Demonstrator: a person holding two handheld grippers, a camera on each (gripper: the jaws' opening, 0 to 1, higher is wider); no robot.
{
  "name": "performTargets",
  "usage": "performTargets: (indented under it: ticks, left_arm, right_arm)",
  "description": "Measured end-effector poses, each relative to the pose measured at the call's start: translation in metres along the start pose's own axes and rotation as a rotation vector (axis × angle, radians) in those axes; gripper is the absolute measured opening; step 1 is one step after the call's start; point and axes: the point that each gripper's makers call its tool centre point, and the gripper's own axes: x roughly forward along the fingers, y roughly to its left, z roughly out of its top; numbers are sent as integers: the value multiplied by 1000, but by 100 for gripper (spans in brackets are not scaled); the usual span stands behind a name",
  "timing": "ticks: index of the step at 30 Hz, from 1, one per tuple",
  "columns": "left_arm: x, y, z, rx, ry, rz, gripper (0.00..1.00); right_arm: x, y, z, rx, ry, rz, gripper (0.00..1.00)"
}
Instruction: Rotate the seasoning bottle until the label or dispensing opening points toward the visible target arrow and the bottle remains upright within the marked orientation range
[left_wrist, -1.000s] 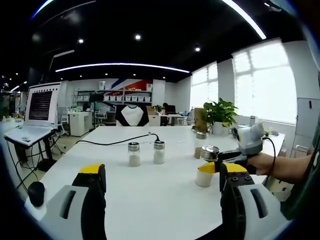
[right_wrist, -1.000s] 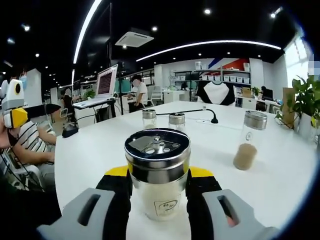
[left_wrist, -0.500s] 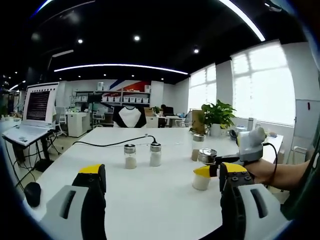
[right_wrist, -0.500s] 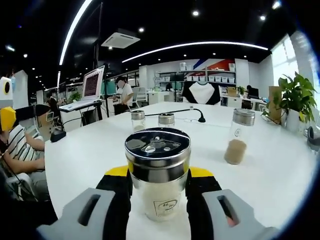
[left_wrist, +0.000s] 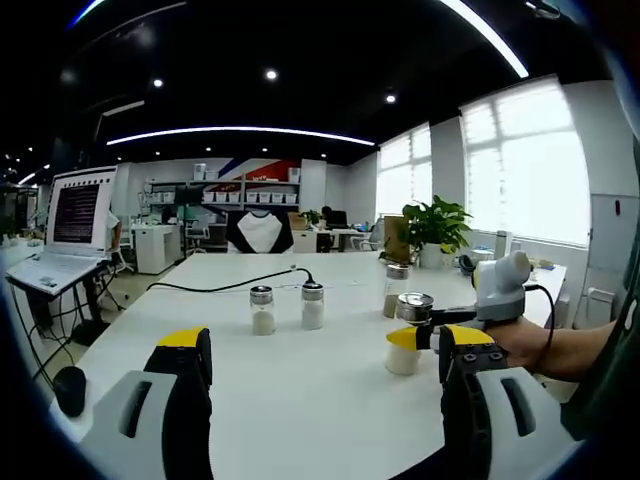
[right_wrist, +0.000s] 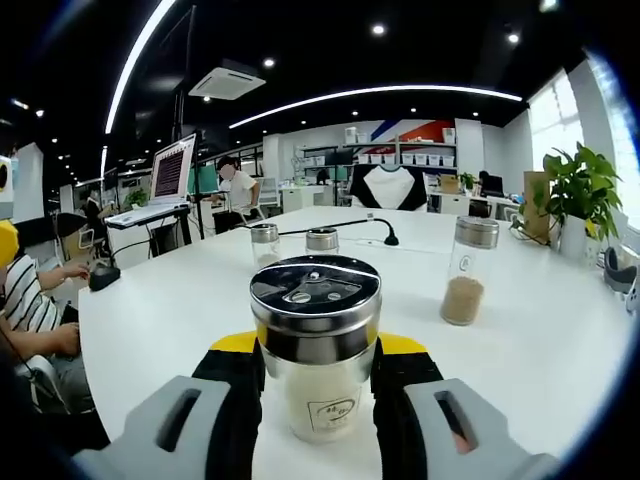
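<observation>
Clamping the light, smooth glass seasoning bottle (right_wrist: 315, 350) mid-body, the right gripper (right_wrist: 315, 385) risks slipping; left gripper (left_wrist: 318, 385) gapes empty.

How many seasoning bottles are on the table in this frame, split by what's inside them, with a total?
White-filled bottles: 3, namely the held bottle clamped in the right gripper and the two short bottles near the black cable.
Brown-filled bottles: 1, the tall bottle.
Total: 4.
</observation>
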Motion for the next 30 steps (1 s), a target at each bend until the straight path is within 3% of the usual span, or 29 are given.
performTargets:
  ticks: [10,12,13,15,16,18,20,23,25,30]
  left_arm:
    - [0,1,-3,-2,10,3,99]
    - [0,0,-3,-3,12,-3,99]
    - [0,1,-3,-3,9,0,99]
    - [-1,2,-2,-9,8,-1,100]
    - [-1,3,-3,-14,9,-1,100]
    - [-1,3,-3,-10,13,0,100]
    - [-1,3,-2,-5,10,-1,100]
    - [-2,2,-3,-11,10,-2,100]
    - [-1,2,-4,-12,13,-3,100]
    - [-1,3,-6,-17,14,-7,100]
  right_arm:
    - [0,0,0,10,5,-20,41]
    - [0,-1,-3,-65,40,-8,42]
    - [1,-1,-6,-50,52,-13,47]
    - [1,-4,-6,6,48,-7,69]
    - [0,-3,-5,11,40,19,70]
    - [-6,0,-1,19,27,72,64]
    - [-9,6,-1,13,33,140,65]
    - [-9,7,-5,-41,58,176,65]
    - [-10,1,-4,-44,58,153,68]
    - [-13,9,0,-100,63,289,64]
